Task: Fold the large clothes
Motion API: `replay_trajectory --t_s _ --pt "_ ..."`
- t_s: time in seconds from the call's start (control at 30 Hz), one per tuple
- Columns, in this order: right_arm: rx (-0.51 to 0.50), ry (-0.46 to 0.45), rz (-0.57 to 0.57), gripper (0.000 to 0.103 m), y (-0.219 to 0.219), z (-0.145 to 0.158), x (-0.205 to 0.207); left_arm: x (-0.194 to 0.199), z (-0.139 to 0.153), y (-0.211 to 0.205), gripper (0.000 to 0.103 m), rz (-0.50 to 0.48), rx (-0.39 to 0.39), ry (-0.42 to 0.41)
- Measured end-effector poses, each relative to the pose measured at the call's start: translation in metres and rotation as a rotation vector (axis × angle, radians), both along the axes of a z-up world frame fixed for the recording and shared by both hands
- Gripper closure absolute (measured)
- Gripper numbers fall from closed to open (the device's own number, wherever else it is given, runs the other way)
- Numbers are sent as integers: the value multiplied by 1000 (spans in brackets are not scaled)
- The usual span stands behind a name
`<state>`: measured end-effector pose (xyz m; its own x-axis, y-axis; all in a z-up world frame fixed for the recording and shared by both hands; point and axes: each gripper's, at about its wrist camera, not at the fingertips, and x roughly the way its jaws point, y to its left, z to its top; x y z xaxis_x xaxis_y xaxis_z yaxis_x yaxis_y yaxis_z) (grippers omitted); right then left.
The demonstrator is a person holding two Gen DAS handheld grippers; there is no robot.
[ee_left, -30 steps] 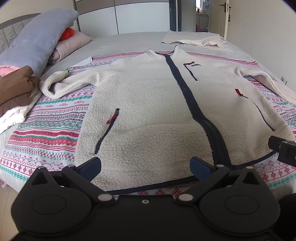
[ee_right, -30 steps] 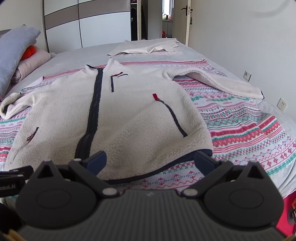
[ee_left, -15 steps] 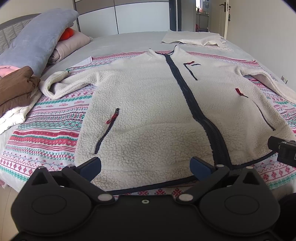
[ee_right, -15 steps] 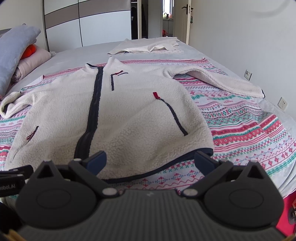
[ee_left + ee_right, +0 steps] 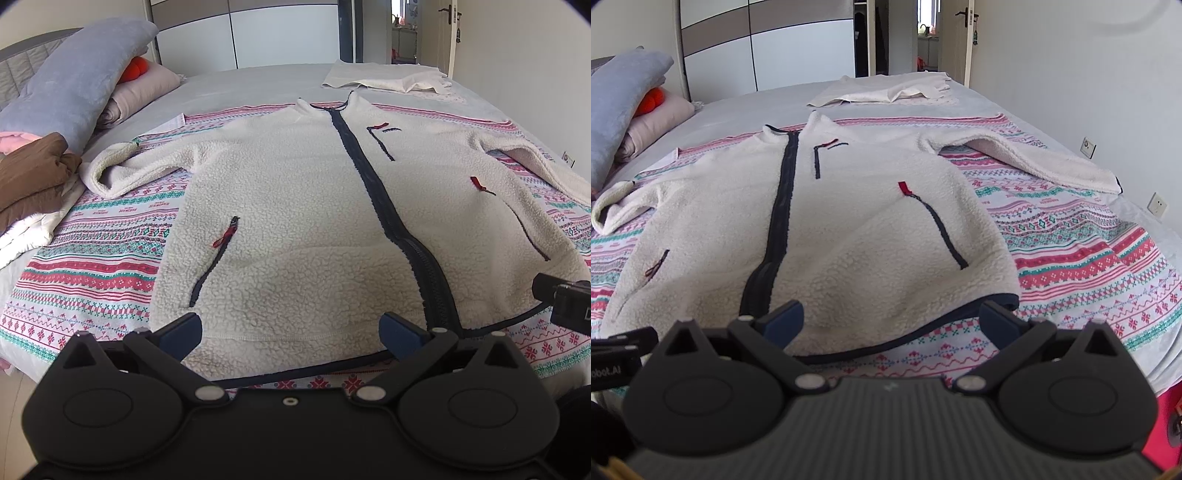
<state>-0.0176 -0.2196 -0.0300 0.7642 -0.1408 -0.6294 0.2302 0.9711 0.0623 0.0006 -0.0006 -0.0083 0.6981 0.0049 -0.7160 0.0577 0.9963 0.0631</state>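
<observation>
A cream fleece jacket lies flat, front up and zipped, on a patterned blanket across the bed. The left gripper hangs at the hem left of the navy zipper, jaws spread and empty; the right gripper sits at the hem's right part, jaws likewise spread wide. Only the left wrist view shows the brown folded bedding; only the right wrist view shows the whole far sleeve and two wall sockets.
</observation>
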Motion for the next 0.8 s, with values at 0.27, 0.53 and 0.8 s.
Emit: replay_trajectory --t_s 0.27,0.53,0.8 --pt "7 -3 3 0 -2 0 0 -2 3 0 0 6 3 -6" --pt "5 0 13 0 2 0 0 -2 3 1 0 8 3 -4" --pt "8 3 19 0 3 -1 2 -1 2 3 0 9 1 -2"
